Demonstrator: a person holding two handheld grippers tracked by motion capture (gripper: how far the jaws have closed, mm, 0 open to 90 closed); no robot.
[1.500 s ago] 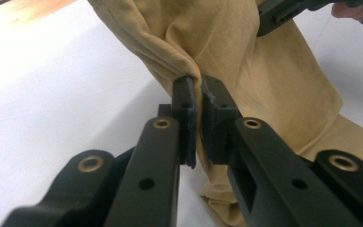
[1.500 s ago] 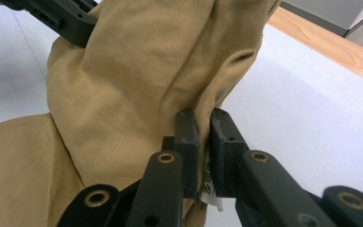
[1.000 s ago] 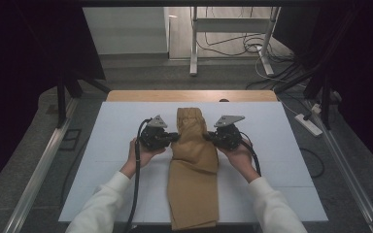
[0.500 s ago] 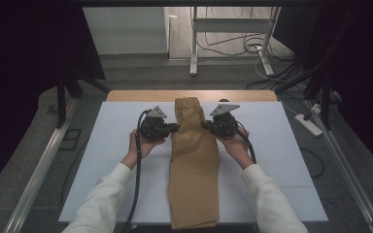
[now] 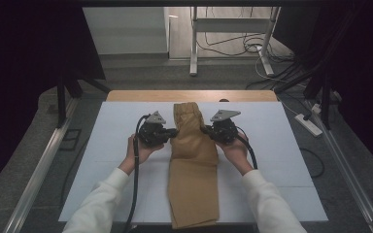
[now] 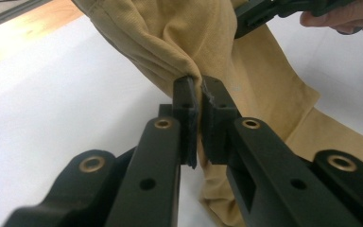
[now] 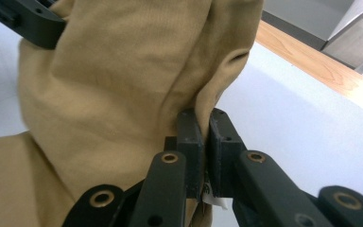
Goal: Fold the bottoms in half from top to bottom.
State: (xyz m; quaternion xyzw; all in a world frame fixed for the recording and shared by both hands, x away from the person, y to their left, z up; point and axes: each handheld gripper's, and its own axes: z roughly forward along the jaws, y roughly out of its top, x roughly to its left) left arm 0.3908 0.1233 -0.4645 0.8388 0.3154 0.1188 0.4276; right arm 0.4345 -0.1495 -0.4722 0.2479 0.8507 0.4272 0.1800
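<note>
Both grippers pinch tan cotton trousers [image 5: 194,165].
Left gripper [image 5: 173,132] and right gripper [image 5: 205,129] fingers clamp opposite edges above the white surface [image 5: 281,155].

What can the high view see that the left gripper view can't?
High view alone: the whole tan trousers lying lengthwise on the white table, both sleeves, floor cables. Left gripper view alone: up close, the left gripper pinching a fold at the cloth's edge. Both: trousers, table, and the right gripper on the opposite edge.
</note>
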